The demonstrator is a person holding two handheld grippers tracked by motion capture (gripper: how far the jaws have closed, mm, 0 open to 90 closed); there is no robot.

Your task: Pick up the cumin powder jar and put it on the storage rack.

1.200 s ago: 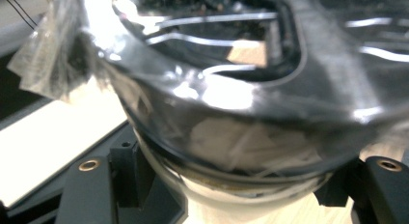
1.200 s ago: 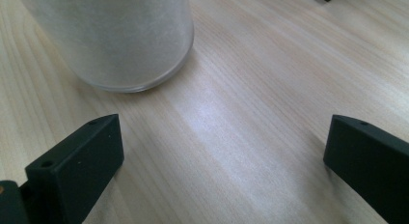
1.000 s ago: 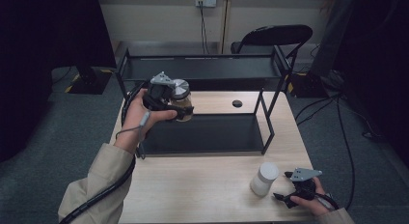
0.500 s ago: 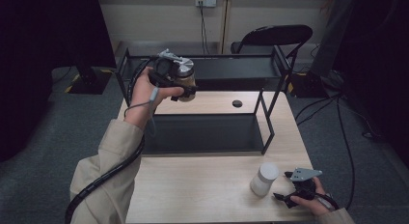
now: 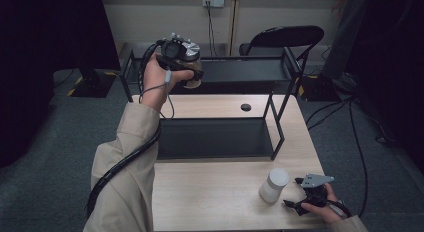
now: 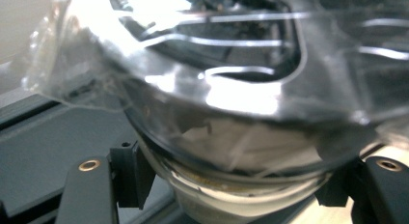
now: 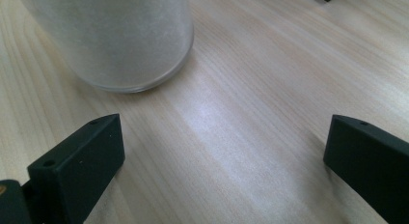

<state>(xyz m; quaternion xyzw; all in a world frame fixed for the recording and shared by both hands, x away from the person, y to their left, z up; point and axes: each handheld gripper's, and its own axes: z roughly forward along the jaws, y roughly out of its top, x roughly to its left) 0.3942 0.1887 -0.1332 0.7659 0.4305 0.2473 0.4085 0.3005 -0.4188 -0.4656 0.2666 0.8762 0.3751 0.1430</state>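
A clear jar (image 5: pixel 194 74) with a pale, brownish bottom is held in the air at the near left edge of the black rack's upper shelf (image 5: pixel 250 72). My left gripper (image 5: pixel 190 67) is shut on it. In the left gripper view the jar (image 6: pixel 217 113) is glossy and close, and both jaws of the left gripper (image 6: pixel 231 185) press on its sides. A white frosted cylinder (image 5: pixel 274 184) stands on the wooden table (image 5: pixel 210 197) at the near right. Just right of it my right gripper (image 5: pixel 292 192) rests open; in its own view the cylinder (image 7: pixel 115 35) stands ahead of the left jaw, outside the right gripper (image 7: pixel 224 156).
The black two-tier metal rack has a lower shelf (image 5: pixel 215 137) across the middle of the table. A round hole (image 5: pixel 245 107) is in the tabletop behind it. A black folding chair (image 5: pixel 285 37) stands beyond the table, and cables lie on the floor to the right.
My left hand has carried the jar up and away from me, from above the lower shelf to the level of the upper shelf. The right gripper and the white cylinder have stayed put.
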